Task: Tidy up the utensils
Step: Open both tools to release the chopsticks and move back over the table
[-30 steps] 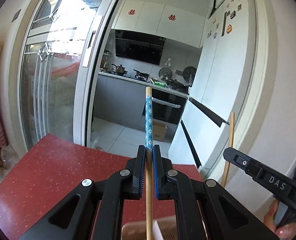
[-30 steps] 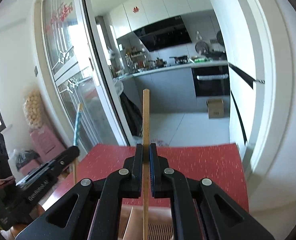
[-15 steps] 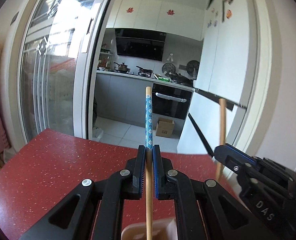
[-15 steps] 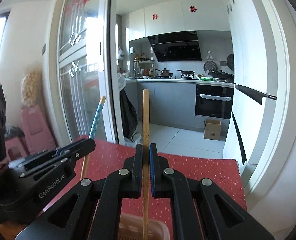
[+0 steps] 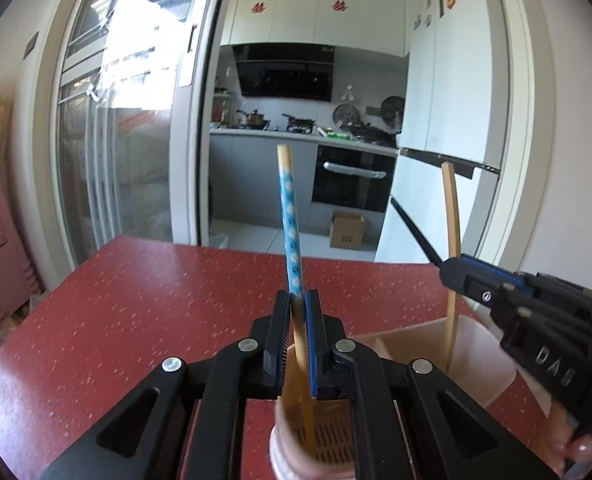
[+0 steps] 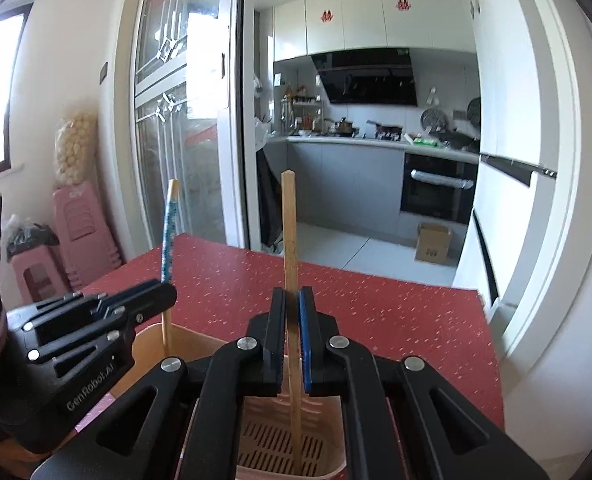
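1. Chopsticks stand upright over a pink holder (image 6: 176, 340): the blue-patterned chopstick (image 5: 292, 240) is clamped in the left gripper (image 5: 296, 340), lower end inside the holder.
2. The plain chopstick (image 6: 290, 260) is pinched by the right gripper (image 6: 292, 340), tip near the slotted floor.
3. Released tilted, either might lean out or tip the light holder on the red table (image 6: 376, 300).

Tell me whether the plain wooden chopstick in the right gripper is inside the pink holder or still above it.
Inside: the plain wooden chopstick stands upright, its lower end down past the pink plastic holder's rim near the slotted bottom, right gripper shut on it.
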{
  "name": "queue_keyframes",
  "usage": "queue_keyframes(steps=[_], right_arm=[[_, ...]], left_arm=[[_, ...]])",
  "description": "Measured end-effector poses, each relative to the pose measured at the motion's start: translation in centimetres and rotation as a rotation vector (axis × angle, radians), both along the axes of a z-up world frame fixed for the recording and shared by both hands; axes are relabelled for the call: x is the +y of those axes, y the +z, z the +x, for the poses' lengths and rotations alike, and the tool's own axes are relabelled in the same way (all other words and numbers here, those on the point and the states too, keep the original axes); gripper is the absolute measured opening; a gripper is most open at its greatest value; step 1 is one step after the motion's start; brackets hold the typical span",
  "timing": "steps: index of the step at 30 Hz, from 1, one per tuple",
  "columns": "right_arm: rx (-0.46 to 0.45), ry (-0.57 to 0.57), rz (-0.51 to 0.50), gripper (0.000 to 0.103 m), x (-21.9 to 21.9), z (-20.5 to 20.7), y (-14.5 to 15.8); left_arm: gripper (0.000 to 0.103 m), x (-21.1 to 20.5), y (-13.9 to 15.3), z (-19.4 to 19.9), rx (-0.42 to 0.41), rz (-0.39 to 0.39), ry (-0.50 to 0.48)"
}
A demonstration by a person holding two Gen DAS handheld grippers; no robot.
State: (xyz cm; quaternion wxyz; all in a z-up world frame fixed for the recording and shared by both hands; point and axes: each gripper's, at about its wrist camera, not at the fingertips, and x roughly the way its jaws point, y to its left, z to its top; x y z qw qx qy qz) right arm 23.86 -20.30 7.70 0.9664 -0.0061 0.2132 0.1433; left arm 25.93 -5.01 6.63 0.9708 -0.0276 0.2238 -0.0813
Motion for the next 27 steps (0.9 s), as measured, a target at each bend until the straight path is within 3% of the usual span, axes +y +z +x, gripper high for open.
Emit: queue_keyframes(steps=[2, 4, 5, 17, 24, 25, 26, 27], right_arm=[[0.025, 0.014, 0.007, 0.013, 0.0, 0.2, 0.0], [0.046, 0.02, 0.01, 0.04, 0.0, 0.3, 0.0], [0.05, 0.018, 0.017, 0.045, -0.1, 0.2, 0.1], [0.163, -0.055, 0.161, 0.057, -3.3, -3.3, 1.4], [0.28, -0.078, 0.256, 0.064, -5.4, -7.6, 0.2], [0.301, -0.078, 0.274, 0.068, -5.6, -8.3, -0.3], [0.328, -0.078, 0.291, 0.072, -5.7, -9.0, -0.8], [0.362, -0.076, 0.305, 0.078, -5.8, -9.7, -1.5]], left_arm=[[0.037, 0.5, 0.2, -0.3, 0.012, -0.006, 0.014], [0.037, 0.8, 0.4, -0.7, 0.022, -0.011, 0.016], [0.038, 0.9, 0.6, -0.9, 0.026, -0.004, 0.017], [0.04, 2.3, 1.0, -2.6, 0.071, -0.006, 0.017], [0.04, 4.2, 1.4, -6.7, 0.093, 0.001, -0.014], [0.044, 4.5, 1.1, -7.4, 0.108, 0.003, -0.018], [0.06, 4.8, 0.8, -8.1, 0.124, 0.005, -0.021], [0.103, 5.1, 0.5, -8.8, 0.152, 0.009, -0.019]])
